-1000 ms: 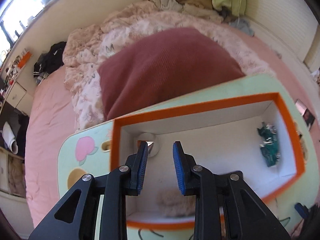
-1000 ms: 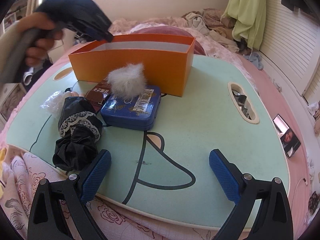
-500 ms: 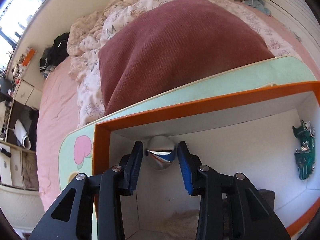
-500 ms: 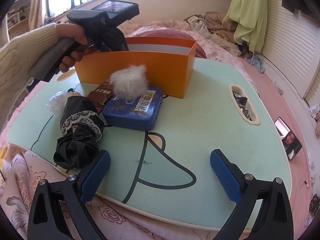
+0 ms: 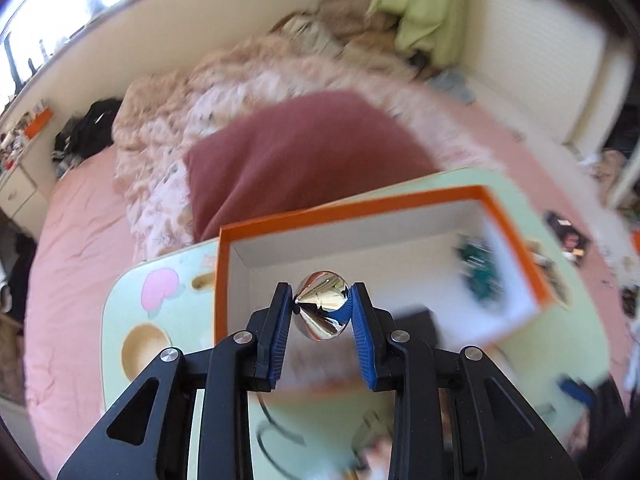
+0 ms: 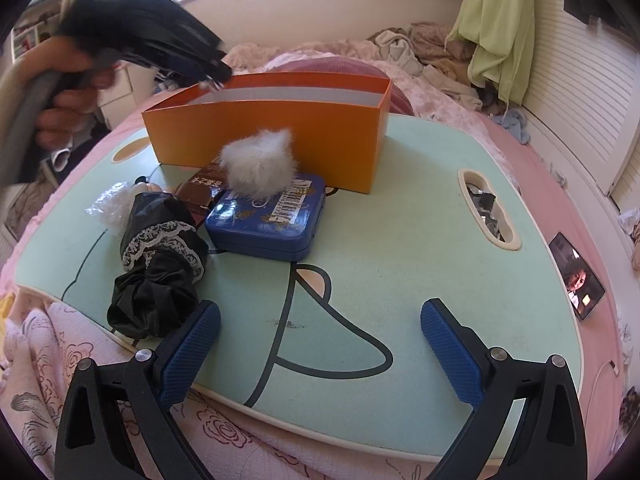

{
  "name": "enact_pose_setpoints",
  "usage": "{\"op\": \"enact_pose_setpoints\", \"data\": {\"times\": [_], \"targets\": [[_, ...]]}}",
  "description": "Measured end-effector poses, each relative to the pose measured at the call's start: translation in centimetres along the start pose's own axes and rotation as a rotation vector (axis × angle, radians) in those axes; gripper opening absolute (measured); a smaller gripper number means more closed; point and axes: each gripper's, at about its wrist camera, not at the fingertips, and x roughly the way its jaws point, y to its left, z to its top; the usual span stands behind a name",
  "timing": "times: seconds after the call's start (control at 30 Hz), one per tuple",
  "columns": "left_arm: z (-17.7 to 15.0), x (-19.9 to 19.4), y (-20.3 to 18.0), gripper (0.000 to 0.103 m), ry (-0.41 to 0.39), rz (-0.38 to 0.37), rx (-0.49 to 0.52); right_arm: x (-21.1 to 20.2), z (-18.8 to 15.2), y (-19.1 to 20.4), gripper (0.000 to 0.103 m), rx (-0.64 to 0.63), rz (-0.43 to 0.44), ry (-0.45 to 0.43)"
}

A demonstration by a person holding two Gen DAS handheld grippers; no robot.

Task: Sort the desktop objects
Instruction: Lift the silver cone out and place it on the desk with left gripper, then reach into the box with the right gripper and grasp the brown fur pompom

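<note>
My left gripper [image 5: 321, 308] is shut on a shiny silver round object [image 5: 321, 305] and holds it above the left end of the orange box [image 5: 376, 203]. A green item [image 5: 476, 270] lies at the box's right end. In the right wrist view the left gripper [image 6: 212, 74] hovers blurred over the orange box [image 6: 272, 136]. My right gripper [image 6: 320, 344] is open and empty above the near edge of the mint lap table [image 6: 420, 260]. A white fluffy ball [image 6: 258, 162] rests on a blue tin [image 6: 268, 216]. A black lace bundle [image 6: 160, 264] lies at the left.
A brown packet [image 6: 198, 192] and a clear plastic wrap [image 6: 110, 208] lie beside the tin. The table's slot [image 6: 486, 210] holds dark bits. A phone [image 6: 578, 276] lies on the pink bed at right. A maroon pillow [image 5: 304, 152] lies behind the box.
My left gripper went down into the box, closed on the silver round object and has lifted it up out of the box. The right gripper has not moved.
</note>
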Motion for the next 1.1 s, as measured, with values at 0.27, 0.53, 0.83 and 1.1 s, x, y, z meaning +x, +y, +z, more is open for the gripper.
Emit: {"op": "enact_pose_setpoints", "data": {"times": [0.27, 0.53, 0.83, 1.1], "targets": [[-6.7, -1.8, -0.4, 0.032, -0.009, -0.113, 0.002, 0.1, 0.1, -0.2, 0.101, -0.001, 0.001, 0.001], [-9.0, -2.2, 0.4, 0.068, -0.106, -0.032, -0.073, 0.2, -0.1, -0.3, 0.101, 0.0, 0.003, 0.004], [-16.2, -4.3, 0.7, 0.082, -0.134, 0.119, -0.096, 0.2, -0.1, -0.4, 0.101, -0.001, 0.003, 0.005], [-18.2, -1.6, 2.6, 0.094, -0.07, 0.09, -0.204, 0.5, -0.1, -0.4, 0.101, -0.001, 0.003, 0.01]]}}
